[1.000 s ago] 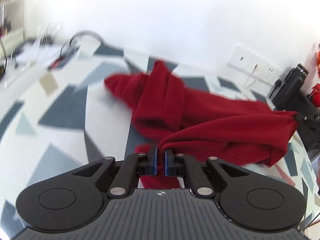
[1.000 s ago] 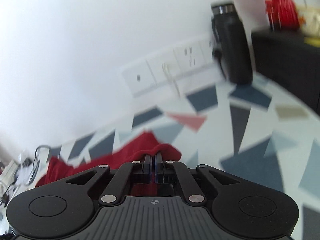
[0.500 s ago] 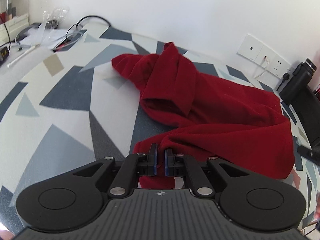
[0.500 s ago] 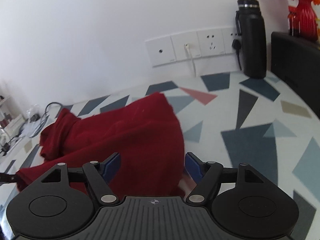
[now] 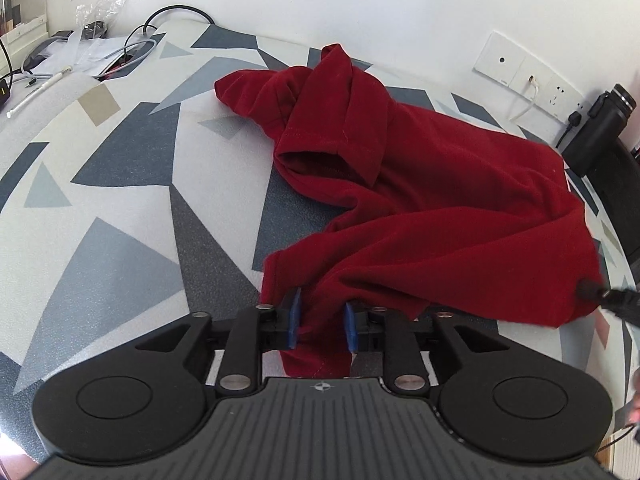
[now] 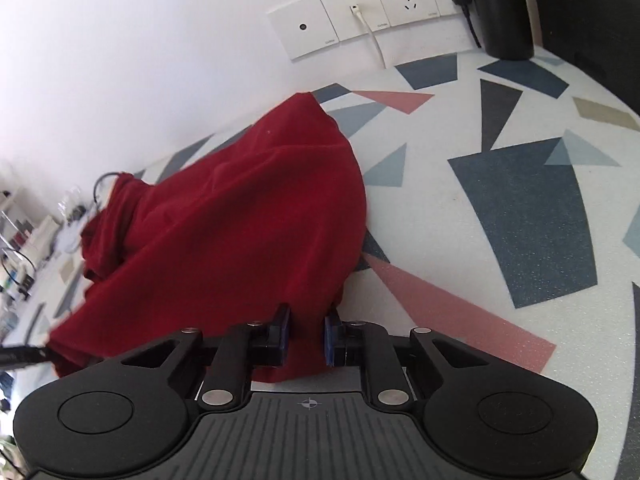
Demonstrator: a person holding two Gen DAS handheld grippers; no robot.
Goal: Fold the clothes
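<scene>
Red T-shirt (image 5: pixel 432 200), short-sleeved, plain, lies crumpled on the table (image 5: pixel 120 184), which carries a cover of grey, blue and pink triangles on white. One sleeve (image 5: pixel 332 140) is folded up over the body, its hemmed opening facing the left wrist camera; bunched cloth sits behind it toward the wall. The body spreads in loose diagonal folds toward the right. Stitched hem visible at the near edge.

Left gripper (image 5: pixel 320 322): jaws parted, blue pads on either side of a fold of the near hem; cloth passes between them, but the pads are not pressed onto it. Right gripper (image 6: pixel 306 334): jaws likewise partly spread, the shirt's near right edge lying between the pads with a gap either side. The shirt extends away from both grippers toward the wall.

Wall sockets (image 6: pixel 360 16) with a white cable (image 6: pixel 374 42) and a black bottle (image 5: pixel 600 128) stand behind the shirt. Cables and plastic wrap (image 5: pixel 100 4) lie at the far left.
</scene>
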